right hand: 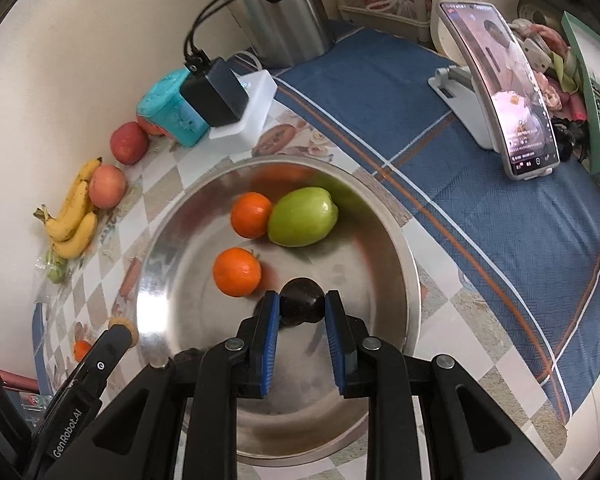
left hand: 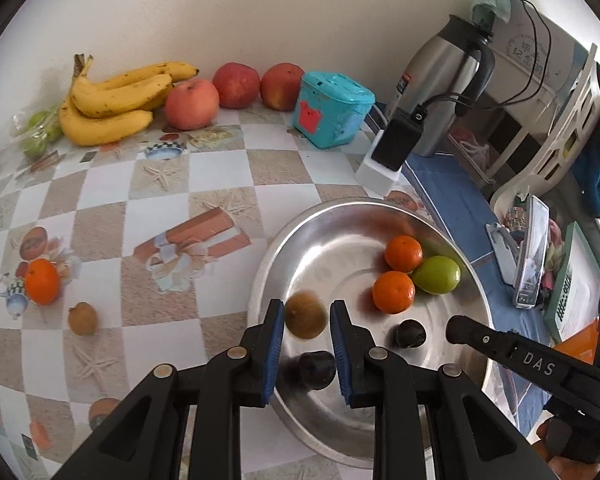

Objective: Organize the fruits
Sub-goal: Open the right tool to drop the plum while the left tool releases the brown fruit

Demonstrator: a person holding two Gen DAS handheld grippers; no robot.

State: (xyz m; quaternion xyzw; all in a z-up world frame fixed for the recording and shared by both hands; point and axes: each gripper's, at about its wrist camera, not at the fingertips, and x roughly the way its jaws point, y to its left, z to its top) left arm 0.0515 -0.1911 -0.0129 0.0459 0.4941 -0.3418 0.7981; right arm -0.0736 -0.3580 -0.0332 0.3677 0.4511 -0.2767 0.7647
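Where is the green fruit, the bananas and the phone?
green fruit [right hand: 302, 217], right wrist view, middle of its skin
bananas [left hand: 112, 106], left wrist view, middle banana
phone [right hand: 500, 92], right wrist view, its screen

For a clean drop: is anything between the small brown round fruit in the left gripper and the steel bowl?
Perhaps only a dark purple plum, lying in the round steel bowl close by the left gripper.

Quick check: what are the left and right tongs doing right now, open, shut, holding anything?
Left tongs: shut on the brown fruit, over the metal bowl.
Right tongs: shut on the dark plum, also over the bowl.
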